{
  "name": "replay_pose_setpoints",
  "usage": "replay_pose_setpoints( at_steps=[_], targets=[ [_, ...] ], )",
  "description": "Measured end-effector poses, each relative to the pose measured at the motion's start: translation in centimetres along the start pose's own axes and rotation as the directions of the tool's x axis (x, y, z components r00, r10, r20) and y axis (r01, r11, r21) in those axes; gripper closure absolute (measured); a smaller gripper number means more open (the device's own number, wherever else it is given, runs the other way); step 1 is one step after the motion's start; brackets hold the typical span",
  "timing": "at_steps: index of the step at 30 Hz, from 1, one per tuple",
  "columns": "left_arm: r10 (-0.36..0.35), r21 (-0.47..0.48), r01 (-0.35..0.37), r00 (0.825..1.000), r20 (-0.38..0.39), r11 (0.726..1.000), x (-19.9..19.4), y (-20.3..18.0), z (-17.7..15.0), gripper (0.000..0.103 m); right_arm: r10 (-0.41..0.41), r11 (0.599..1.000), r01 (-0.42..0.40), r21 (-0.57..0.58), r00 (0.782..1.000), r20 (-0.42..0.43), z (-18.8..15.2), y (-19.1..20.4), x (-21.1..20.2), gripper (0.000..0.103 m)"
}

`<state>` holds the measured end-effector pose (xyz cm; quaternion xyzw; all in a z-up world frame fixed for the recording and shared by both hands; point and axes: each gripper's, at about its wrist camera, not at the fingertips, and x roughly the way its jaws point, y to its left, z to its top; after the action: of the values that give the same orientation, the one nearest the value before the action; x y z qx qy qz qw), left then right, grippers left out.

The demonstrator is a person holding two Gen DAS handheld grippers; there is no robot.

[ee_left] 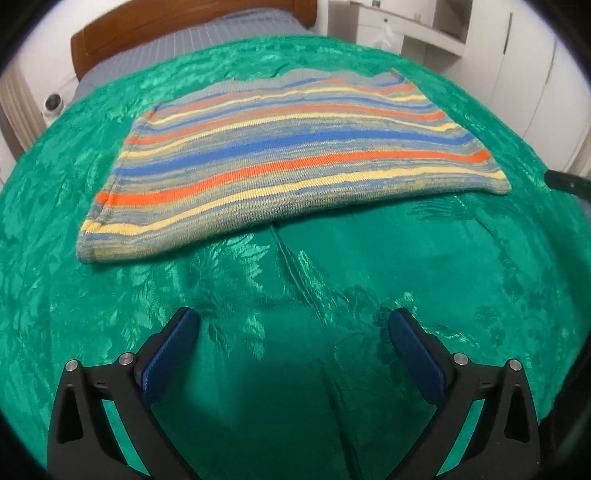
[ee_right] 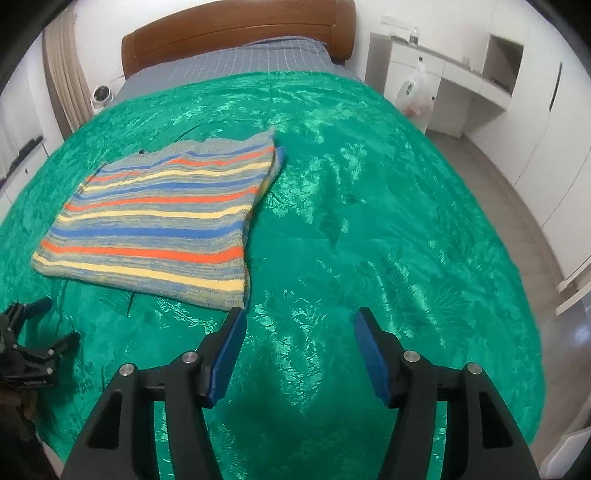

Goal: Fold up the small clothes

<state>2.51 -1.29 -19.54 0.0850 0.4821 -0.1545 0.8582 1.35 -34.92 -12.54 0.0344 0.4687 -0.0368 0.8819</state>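
Observation:
A striped knit garment [ee_left: 291,155] in blue, orange, yellow and grey lies folded flat on the green bedspread [ee_left: 295,288]. My left gripper [ee_left: 293,321] is open and empty, held above the spread just in front of the garment's near edge. In the right wrist view the garment [ee_right: 162,218] lies to the left. My right gripper [ee_right: 299,319] is open and empty, with its left finger [ee_right: 231,332] just off the garment's near right corner. The left gripper [ee_right: 33,339] shows at the left edge of that view.
The green spread [ee_right: 369,221] covers a bed with a wooden headboard [ee_right: 236,33] and grey sheet [ee_right: 229,59]. White cabinets [ee_right: 535,110] and a plastic bag [ee_right: 415,92] stand to the right. A small white device [ee_right: 100,94] sits left of the bed.

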Motion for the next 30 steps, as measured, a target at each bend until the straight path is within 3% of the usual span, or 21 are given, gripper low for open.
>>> replay_pose_setpoints(
  at_steps=[3,6,7,9,10,12,15,16,17,18,21,22,23,24,26,30],
  targets=[
    [-0.057,-0.002,0.057,0.996,0.074,0.998,-2.3,-1.2,0.7,0.007,0.094,0.993,-0.095,0.071,0.996,0.007,0.2,-1.9,0.3,0.042],
    [-0.151,0.159,0.13,0.98,0.126,0.979,-3.3,-5.3,2.5,0.007,0.212,0.968,-0.211,0.132,0.977,0.009,1.4,-4.2,1.4,0.042],
    [-0.191,0.237,0.161,0.976,0.106,0.958,-2.6,-7.7,3.5,0.009,0.273,0.949,-0.271,0.161,0.962,0.015,2.4,-5.1,2.1,0.042],
    [-0.221,0.335,0.186,0.973,0.068,0.924,-1.2,-11.0,4.7,0.024,0.358,0.915,-0.354,0.191,0.934,0.019,4.1,-5.9,3.3,0.042],
    [-0.233,0.397,0.199,0.972,0.04,0.896,0.1,-13.2,5.3,0.027,0.414,0.89,-0.408,0.202,0.91,0.013,5.4,-6.4,4.5,0.042],
    [-0.212,0.503,0.169,0.977,0.03,0.848,2.6,-17.0,6.0,0.031,0.485,0.857,-0.474,0.202,0.875,-0.005,7.4,-6.5,6.3,0.043],
    [-0.185,0.564,0.108,0.979,0.082,0.819,4.5,-19.7,7.2,0.031,0.541,0.83,-0.52,0.203,0.838,-0.067,10.9,-6.2,10.4,0.047],
    [-0.193,0.561,0.115,0.978,0.083,0.82,4.7,-20.0,7.8,0.033,0.555,0.821,-0.529,0.214,0.827,-0.085,12.0,-6.0,11.9,0.048],
    [-0.199,0.555,0.121,0.977,0.081,0.823,4.8,-20.0,8.1,0.045,0.572,0.809,-0.54,0.23,0.814,-0.1,13.1,-5.9,13.5,0.052],
    [-0.208,0.546,0.134,0.975,0.076,0.827,5.0,-20.0,8.5,0.063,0.582,0.803,-0.546,0.239,0.806,-0.111,14.0,-5.7,14.8,0.052],
    [-0.23,0.522,0.159,0.971,0.073,0.838,5.2,-19.4,9.0,0.092,0.587,0.797,-0.542,0.264,0.798,-0.134,16.6,-5.1,18.5,0.052],
    [-0.239,0.51,0.167,0.968,0.079,0.844,5.2,-19.2,9.1,0.093,0.6,0.786,-0.551,0.28,0.789,-0.134,17.2,-5.0,19.6,0.053],
    [-0.254,0.497,0.18,0.964,0.084,0.849,5.1,-18.9,9.2,0.095,0.607,0.779,-0.554,0.294,0.783,-0.133,17.7,-4.9,20.7,0.065],
    [-0.269,0.481,0.193,0.958,0.094,0.855,4.8,-18.5,9.1,0.096,0.608,0.776,-0.551,0.308,0.784,-0.13,18.1,-5.0,21.3,0.092],
    [-0.303,0.432,0.22,0.944,0.131,0.874,3.6,-17.1,9.2,0.097,0.617,0.764,-0.557,0.327,0.778,-0.117,18.6,-4.8,21.2,0.096],
    [-0.346,0.273,0.279,0.906,0.244,0.921,-0.6,-12.2,9.2,0.097,0.623,0.768,-0.592,0.243,0.779,-0.071,20.9,-2.3,16.9,0.096]
  ],
)
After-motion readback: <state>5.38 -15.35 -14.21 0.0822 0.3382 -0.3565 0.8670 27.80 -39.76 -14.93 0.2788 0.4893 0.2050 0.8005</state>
